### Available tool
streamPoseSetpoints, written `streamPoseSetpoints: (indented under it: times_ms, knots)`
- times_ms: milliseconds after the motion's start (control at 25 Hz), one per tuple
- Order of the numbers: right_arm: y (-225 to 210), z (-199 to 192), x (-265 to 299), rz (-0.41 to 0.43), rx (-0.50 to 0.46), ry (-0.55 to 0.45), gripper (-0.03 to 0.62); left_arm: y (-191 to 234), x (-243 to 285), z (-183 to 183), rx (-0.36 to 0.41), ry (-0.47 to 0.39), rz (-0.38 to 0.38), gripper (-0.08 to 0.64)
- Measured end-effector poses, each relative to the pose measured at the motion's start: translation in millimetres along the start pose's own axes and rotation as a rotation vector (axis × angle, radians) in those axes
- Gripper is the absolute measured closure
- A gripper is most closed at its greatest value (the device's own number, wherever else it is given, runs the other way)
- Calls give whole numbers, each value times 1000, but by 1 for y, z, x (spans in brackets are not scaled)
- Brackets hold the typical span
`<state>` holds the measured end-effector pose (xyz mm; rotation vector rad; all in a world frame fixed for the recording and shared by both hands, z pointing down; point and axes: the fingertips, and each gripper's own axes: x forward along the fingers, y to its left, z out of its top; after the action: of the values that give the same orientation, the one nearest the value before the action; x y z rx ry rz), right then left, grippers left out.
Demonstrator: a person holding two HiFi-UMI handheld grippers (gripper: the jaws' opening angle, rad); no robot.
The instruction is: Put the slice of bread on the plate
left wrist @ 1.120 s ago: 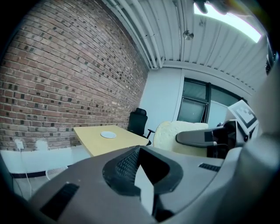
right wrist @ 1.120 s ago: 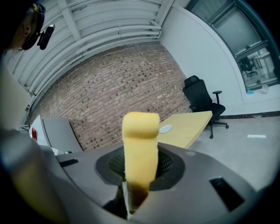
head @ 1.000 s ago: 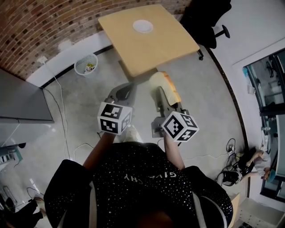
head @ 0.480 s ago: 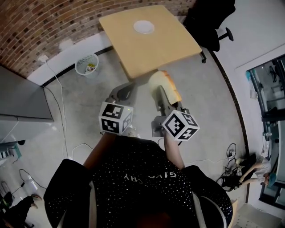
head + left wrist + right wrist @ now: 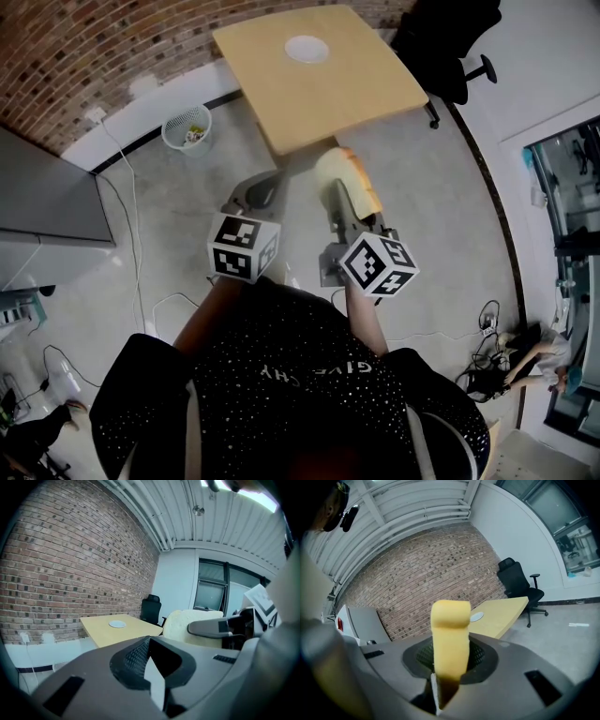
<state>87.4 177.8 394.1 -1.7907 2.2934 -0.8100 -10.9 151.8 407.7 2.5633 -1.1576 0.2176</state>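
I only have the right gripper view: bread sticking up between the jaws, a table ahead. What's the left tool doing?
Observer: The left tool is shut with nothing in it, level with the right tool.
Operator: Is the bread over the table yet?
Observer: No. From the head view, the slice of bread hangs over the floor, short of the near edge of the table.
Operator: Where exactly is the plate?
Observer: The plate sits close to the table's far edge, roughly midway along it.
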Motion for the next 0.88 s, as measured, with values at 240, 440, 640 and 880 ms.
streamPoseSetpoints:
  times_ms: [240, 440, 640, 880]
  knots:
    - [-7, 3, 3, -13, -3, 4, 499, 2, 3, -2, -9, 5, 10, 551]
    - [-13, 8, 14, -16, 9, 8, 499, 10, 15, 4, -20, 5, 16, 551]
    - [-23, 21, 29, -1, 11, -9, 499, 15, 39, 13, -14, 7, 6, 551]
    - [-49, 41, 65, -19, 20, -10, 499, 30, 83, 25, -22, 19, 0, 551]
